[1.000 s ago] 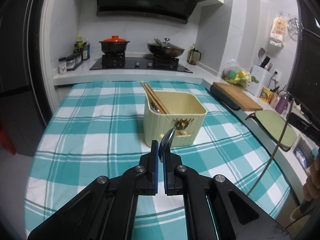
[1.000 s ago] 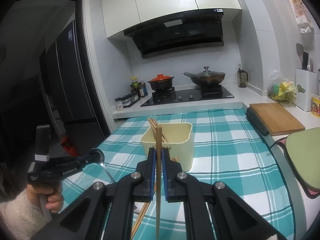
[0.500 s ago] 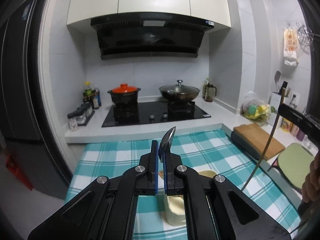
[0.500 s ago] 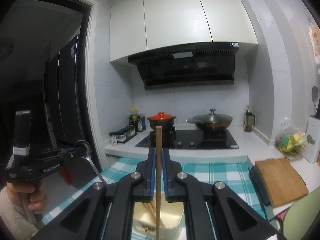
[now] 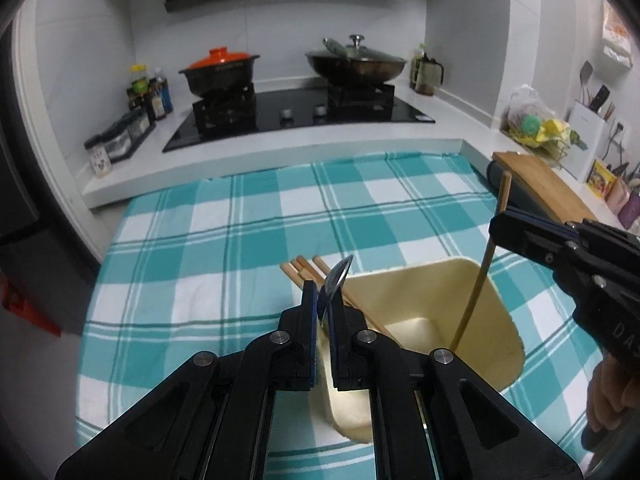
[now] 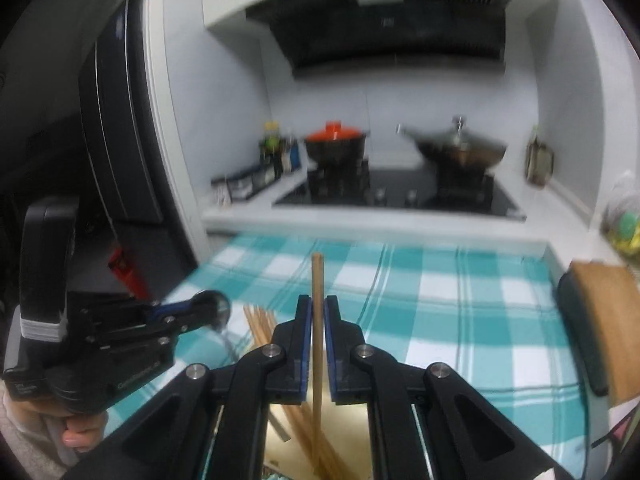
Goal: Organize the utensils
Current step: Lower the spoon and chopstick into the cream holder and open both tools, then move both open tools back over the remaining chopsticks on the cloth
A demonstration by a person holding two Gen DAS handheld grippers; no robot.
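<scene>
- A kitchen counter spread with a teal-and-white checked tablecloth point(image 5: 248, 248) runs up to a black glass hob point(image 5: 300, 116), where an orange-lidded black pot point(image 5: 219, 70) and a lidded dark wok point(image 5: 355, 63) stand.
- On the cloth sits a cream plastic utensil holder point(image 5: 496, 320), open at the top; several wooden chopsticks point(image 5: 304, 270) lean inside it, their ends sticking out over its far left rim.
- The left gripper point(image 5: 323, 316) hangs over the holder's near left edge. Its jaws have just been parting slightly, with the handle of a metal spoon point(image 5: 335, 280) between them; whether the pads press on it cannot be told.
- The right gripper point(image 6: 318, 320) is closed on a single wooden chopstick point(image 6: 317, 320), held upright, its lower end down inside the holder.
- In the right wrist view the background is blurred; a hand point(image 6: 78, 432) grasps the left gripper's handle.
</scene>
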